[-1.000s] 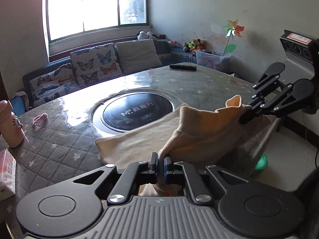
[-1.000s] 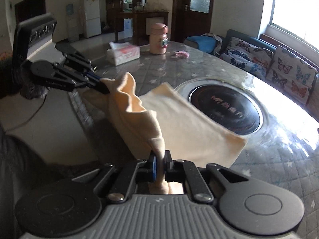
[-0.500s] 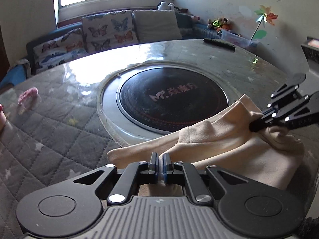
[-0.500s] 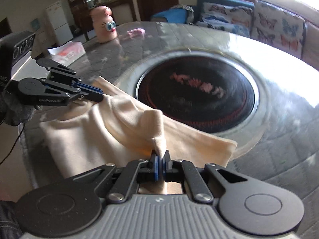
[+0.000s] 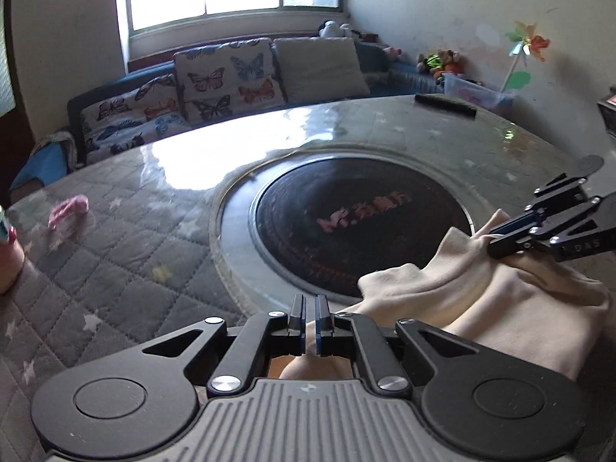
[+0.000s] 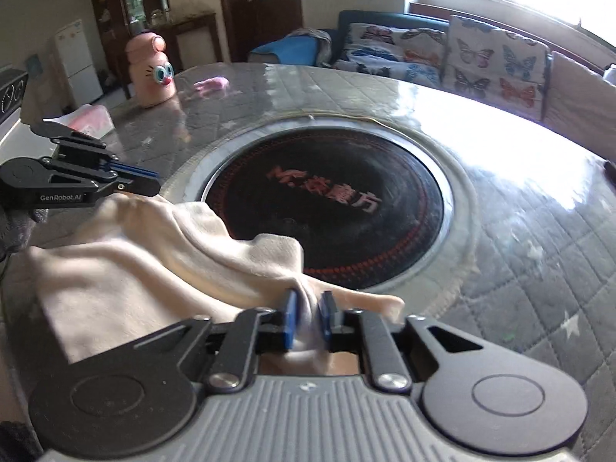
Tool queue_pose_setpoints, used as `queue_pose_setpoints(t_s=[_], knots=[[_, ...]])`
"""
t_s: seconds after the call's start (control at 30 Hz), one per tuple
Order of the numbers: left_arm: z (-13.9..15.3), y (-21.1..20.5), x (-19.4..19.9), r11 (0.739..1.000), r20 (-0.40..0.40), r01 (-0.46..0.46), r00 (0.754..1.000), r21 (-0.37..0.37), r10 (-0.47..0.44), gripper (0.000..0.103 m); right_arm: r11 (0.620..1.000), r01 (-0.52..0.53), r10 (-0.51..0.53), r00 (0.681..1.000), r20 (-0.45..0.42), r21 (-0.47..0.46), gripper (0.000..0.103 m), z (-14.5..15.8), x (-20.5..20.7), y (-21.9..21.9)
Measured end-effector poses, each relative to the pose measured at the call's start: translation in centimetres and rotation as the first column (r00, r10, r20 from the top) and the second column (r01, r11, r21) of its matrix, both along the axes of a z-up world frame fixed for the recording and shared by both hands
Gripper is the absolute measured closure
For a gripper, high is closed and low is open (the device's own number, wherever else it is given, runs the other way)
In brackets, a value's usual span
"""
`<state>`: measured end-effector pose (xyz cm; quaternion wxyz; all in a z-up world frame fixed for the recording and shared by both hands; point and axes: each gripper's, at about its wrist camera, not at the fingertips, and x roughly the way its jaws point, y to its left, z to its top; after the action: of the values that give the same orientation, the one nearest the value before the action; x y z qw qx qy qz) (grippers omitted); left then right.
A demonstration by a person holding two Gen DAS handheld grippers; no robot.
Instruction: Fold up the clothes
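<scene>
2 tools [image 5: 310, 313] [image 6: 308, 310] angled down over cloth [image 6: 127, 269].

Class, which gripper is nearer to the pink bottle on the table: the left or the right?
Left. The left gripper sits at the cloth's end on the pink bottle's side; the right gripper is at the cloth's other end, farther away.

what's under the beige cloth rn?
The beige cloth lies on the quilted table cover, its far edge lapping over the rim of the black round inset. Anything else beneath is covered by the folds.
</scene>
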<state>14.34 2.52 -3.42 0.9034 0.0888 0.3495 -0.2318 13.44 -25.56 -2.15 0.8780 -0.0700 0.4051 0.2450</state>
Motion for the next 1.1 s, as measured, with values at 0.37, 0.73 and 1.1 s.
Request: queue_pose_setpoints(t_s=[0.37, 0.73, 1.1], knots=[[1.8, 1.8, -2.5, 0.997, -0.004, -0.016, 1.0, -0.072, 0.016, 0.086, 0.997, 0.081, -0.081, 0.997, 0.002, 0.006, 0.073, 1.0, -2.6, -2.1], [-0.5, 1.2, -2.8, 1.0, -0.021, -0.009, 1.0, -0.008, 0.009, 0.084, 0.986, 0.159, -0.159, 0.987, 0.006, -0.041, 0.09, 0.0, -3.1, -2.2], [0.9, 2.5, -3.1, 0.999, 0.016, -0.021, 1.0, -0.03, 0.022, 0.097, 0.986, 0.156, -0.15, 0.985, 0.087, -0.06, 0.092, 1.4, -2.2, -1.4]])
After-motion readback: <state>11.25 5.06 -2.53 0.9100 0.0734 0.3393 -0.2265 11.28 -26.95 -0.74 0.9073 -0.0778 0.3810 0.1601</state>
